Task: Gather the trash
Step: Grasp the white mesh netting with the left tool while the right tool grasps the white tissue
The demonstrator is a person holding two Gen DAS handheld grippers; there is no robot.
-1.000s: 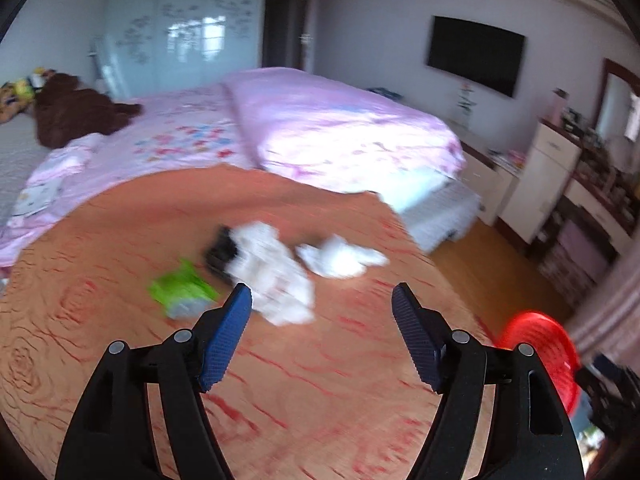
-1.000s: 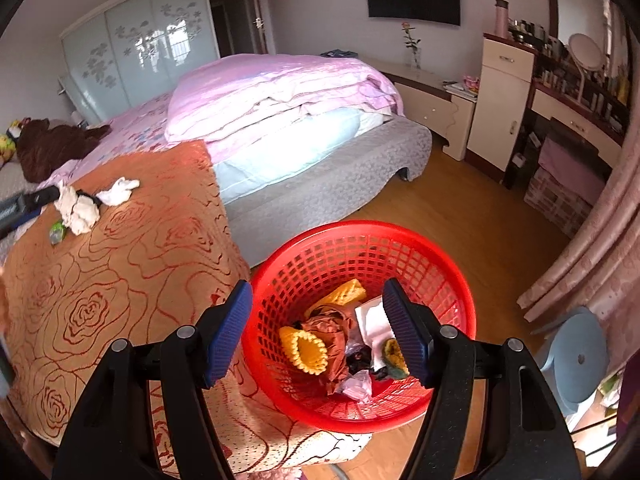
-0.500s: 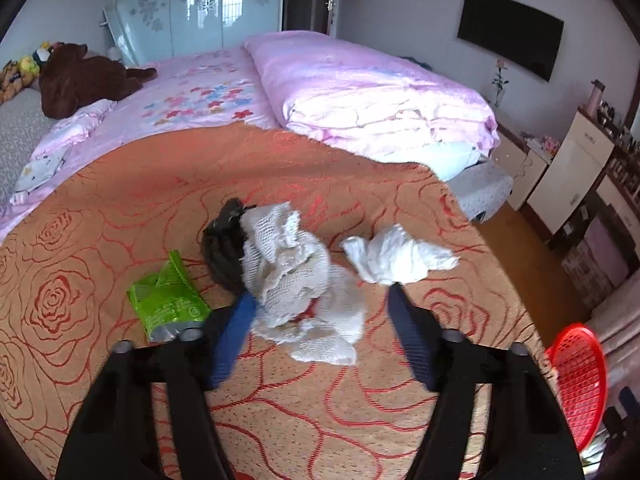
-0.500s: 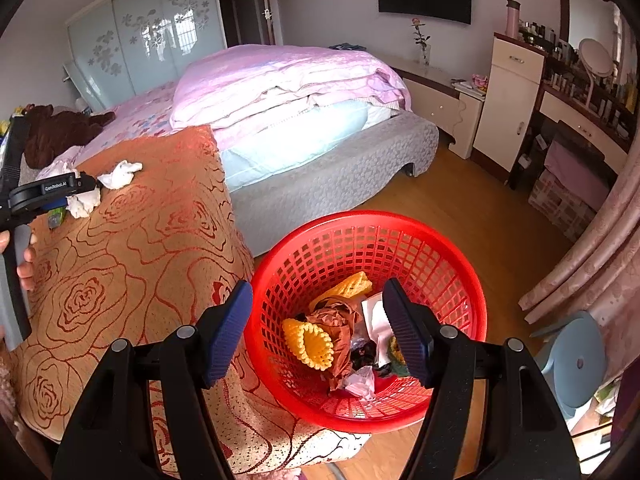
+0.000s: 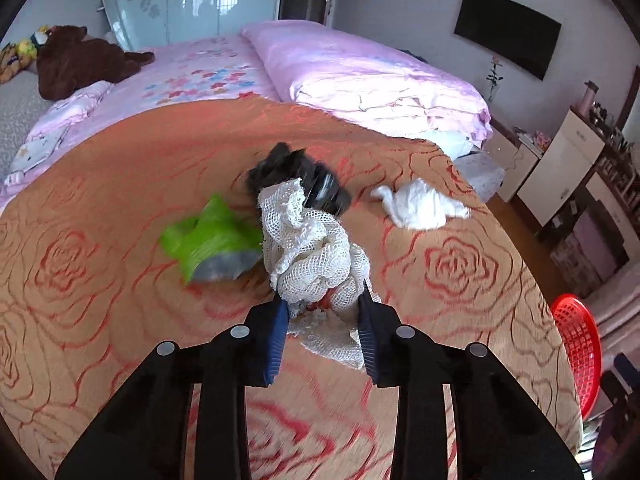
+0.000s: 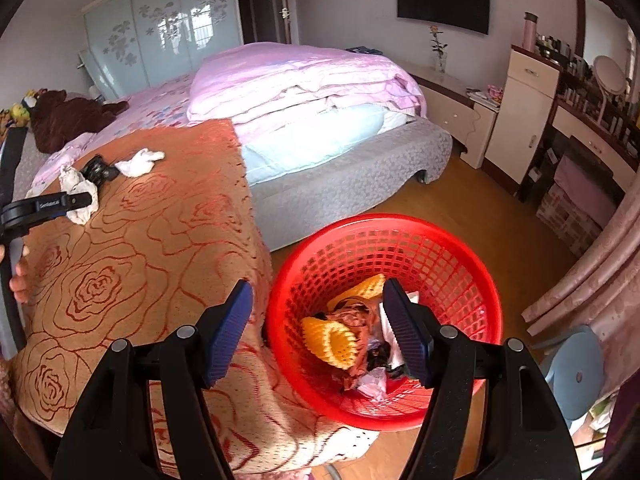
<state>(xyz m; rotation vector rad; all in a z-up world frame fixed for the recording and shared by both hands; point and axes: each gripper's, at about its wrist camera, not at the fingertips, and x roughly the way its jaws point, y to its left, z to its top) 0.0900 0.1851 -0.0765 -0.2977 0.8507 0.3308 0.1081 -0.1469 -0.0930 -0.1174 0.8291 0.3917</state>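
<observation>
White mesh rag [image 5: 316,256] between left gripper [image 5: 322,330] jaws, just closing, apparently clamped on it.

The white net cloth [image 5: 316,256] looked like open, rough mesh. The orange rose blanket [image 5: 460,280] was woven cloth, matt. The green wrapper [image 5: 208,236] seemed glossy plastic film. The red basket [image 6: 400,240] was shiny plastic lattice, and the floor [image 6: 480,208] was smooth wood.
</observation>
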